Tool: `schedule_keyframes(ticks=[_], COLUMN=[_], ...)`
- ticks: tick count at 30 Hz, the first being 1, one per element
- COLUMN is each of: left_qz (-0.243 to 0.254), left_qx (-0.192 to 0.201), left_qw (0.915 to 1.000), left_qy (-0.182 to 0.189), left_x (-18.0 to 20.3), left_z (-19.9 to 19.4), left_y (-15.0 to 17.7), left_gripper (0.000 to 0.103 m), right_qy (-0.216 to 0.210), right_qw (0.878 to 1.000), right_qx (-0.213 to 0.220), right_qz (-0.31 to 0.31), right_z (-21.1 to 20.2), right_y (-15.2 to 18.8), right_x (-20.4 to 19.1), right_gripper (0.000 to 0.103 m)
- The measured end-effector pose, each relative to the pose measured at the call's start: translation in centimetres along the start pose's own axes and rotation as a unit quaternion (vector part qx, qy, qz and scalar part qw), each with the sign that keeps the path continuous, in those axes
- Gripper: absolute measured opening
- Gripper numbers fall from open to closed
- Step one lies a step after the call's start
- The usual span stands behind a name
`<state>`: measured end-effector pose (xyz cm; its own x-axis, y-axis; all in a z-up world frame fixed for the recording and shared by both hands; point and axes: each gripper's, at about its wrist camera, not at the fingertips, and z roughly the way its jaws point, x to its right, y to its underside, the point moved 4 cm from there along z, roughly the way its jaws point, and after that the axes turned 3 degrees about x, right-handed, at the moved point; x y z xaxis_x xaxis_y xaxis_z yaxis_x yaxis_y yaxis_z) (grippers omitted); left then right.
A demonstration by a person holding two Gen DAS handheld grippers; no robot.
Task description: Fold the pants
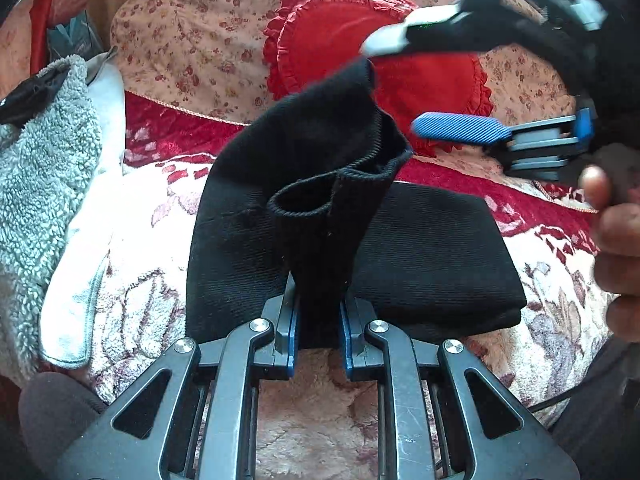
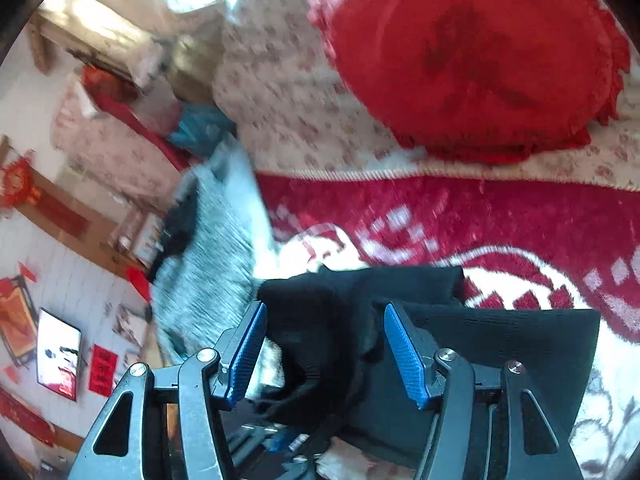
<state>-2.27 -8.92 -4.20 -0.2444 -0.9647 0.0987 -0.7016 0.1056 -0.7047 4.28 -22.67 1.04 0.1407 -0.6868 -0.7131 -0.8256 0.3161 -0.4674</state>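
Pants point(image 1: 432, 248), black and ribbed, lie partly folded on a bed whose plush blanket point(image 1: 148, 248) is cream with a dark red floral border. Their folded bulk rests flat in the middle of the bed, its long axis running across the blanket toward the right edge. One leg end rises from it, standing nearly upright and leaning toward the head of the bed, cuff openings uppermost. The left gripper point(image 1: 319, 316) has its jaws closed on the base of that raised part. The right gripper point(image 2: 326, 354) hovers above the cloth with jaws spread apart and nothing between them. A round red frilled cushion point(image 1: 340, 40) leans on a floral pillow point(image 1: 192, 40) at the head. A grey fleece garment point(image 1: 40, 184) lies along the left edge. Red paper decorations point(image 2: 102, 368) hang on the white tiled wall beyond.
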Motion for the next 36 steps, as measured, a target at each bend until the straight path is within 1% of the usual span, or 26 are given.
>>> schedule_keyframes(ticks=[1,3,6,7,8,9,10,11,12,13,14,15,17,18,20,21,22,24,27,29,30,32,33,35,36], left_qz=[0.001,0.006,0.008,0.01,0.013,0.016,0.018,0.016,0.014,0.012,0.012,0.016,0.031,0.035,0.033,0.032,0.029,0.02,0.026,0.034,0.037,0.037,0.037,0.036,0.035], left_qx=[-0.001,0.003,0.004,0.003,0.0,-0.005,-0.011,-0.015,-0.015,-0.014,-0.004,0.006,0.023,0.026,0.031,0.027,0.021,0.006,-0.014,-0.028,-0.031,-0.029,-0.026,-0.028,-0.03], left_qw=[1.0,1.0,0.9999,0.9999,0.9999,0.9998,0.9997,0.9997,0.9996,0.9992,0.9987,0.9985,0.9982,0.9982,0.9984,0.9987,0.9991,0.9994,0.9993,0.9989,0.9987,0.9988,0.9989,0.9989,0.9989], left_qy=[-0.001,-0.003,-0.006,-0.006,-0.008,-0.009,-0.009,0.006,0.02,0.036,0.05,0.052,0.046,0.042,0.034,0.028,0.024,0.028,0.022,0.015,0.014,0.014,0.012,0.009,0.005], left_x=[-0.1,0.0,0.3,0.3,0.4,0.3,0.2,0.1,0.0,-0.1,-0.3,-0.5,-0.7,-0.8,-1.0,-1.0,-1.1,-1.2,-0.9,-0.6,-0.5,-0.5,-0.4,-0.4,-0.3], left_z=[0.0,-0.1,-0.3,-0.4,-0.6,-0.8,-1.0,-1.8,-2.5,-3.5,-4.9,-5.8,-7.2,-7.5,-7.2,-6.8,-6.2,-5.0,-3.2,-2.1,-1.8,-1.4,-1.2,-0.2,0.3], left_y=[0.0,0.1,0.2,0.3,0.4,0.5,0.5,0.5,0.4,0.3,0.0,-0.3,-0.9,-1.3,-2.0,-2.2,-2.4,-2.5,-2.3,-2.4,-2.5,-3.2,-3.8,-4.8,-5.2], left_gripper=[0.015,0.015,0.015,0.015,0.015,0.015,0.015,0.015,0.016,0.016,0.016,0.016,0.016,0.019,0.019,0.019,0.019,0.019,0.019,0.019,0.019,0.021,0.027,0.033,0.033], right_qy=[-0.002,0.01,0.044,0.046,0.038,0.02,0.013,0.017,0.027,0.03,0.03,0.033,0.055,0.068,0.094,0.114,0.124,0.151,0.18,0.197,0.206,0.21,0.217,0.248,0.264], right_qw=[1.0,1.0,0.998,0.997,0.997,0.997,0.996,0.996,0.996,0.996,0.996,0.996,0.995,0.993,0.99,0.987,0.985,0.981,0.975,0.97,0.969,0.971,0.971,0.964,0.958], right_qx=[0.01,0.008,-0.034,-0.049,-0.062,-0.077,-0.082,-0.081,-0.068,-0.061,-0.056,-0.048,-0.039,-0.039,-0.045,-0.05,-0.052,-0.058,-0.068,-0.102,-0.103,-0.084,-0.07,-0.036,-0.013], right_qz=[-0.001,-0.009,-0.024,-0.024,-0.024,-0.023,-0.022,-0.027,-0.044,-0.052,-0.055,-0.061,-0.079,-0.087,-0.096,-0.102,-0.104,-0.108,-0.109,-0.102,-0.092,-0.074,-0.071,-0.091,-0.109], right_z=[-0.5,-0.8,1.5,2.4,3.2,4.6,5.3,5.6,5.2,4.7,3.8,2.7,0.8,-0.2,-1.7,-2.5,-2.9,-3.8,-3.8,-2.7,-2.6,-3.7,-4.7,-6.5,-7.7], right_y=[0.0,0.2,1.4,1.9,2.5,3.2,3.5,3.6,3.3,3.0,2.6,2.2,1.7,1.6,1.6,1.8,1.8,2.2,2.8,3.5,3.5,3.2,2.8,2.1,1.4], right_x=[-0.1,-0.3,-0.2,-0.1,0.0,-0.2,-0.2,-0.3,-0.5,-0.5,-0.3,-0.2,0.2,0.6,1.7,2.5,2.9,4.2,6.0,7.7,8.2,8.7,8.7,7.8,7.0], right_gripper=[0.062,0.064,0.064,0.064,0.06,0.04,0.019,0.018,0.014,0.013,0.013,0.012,0.012,0.012,0.012,0.012,0.012,0.012,0.012,0.017,0.026,0.032,0.033,0.033,0.033])
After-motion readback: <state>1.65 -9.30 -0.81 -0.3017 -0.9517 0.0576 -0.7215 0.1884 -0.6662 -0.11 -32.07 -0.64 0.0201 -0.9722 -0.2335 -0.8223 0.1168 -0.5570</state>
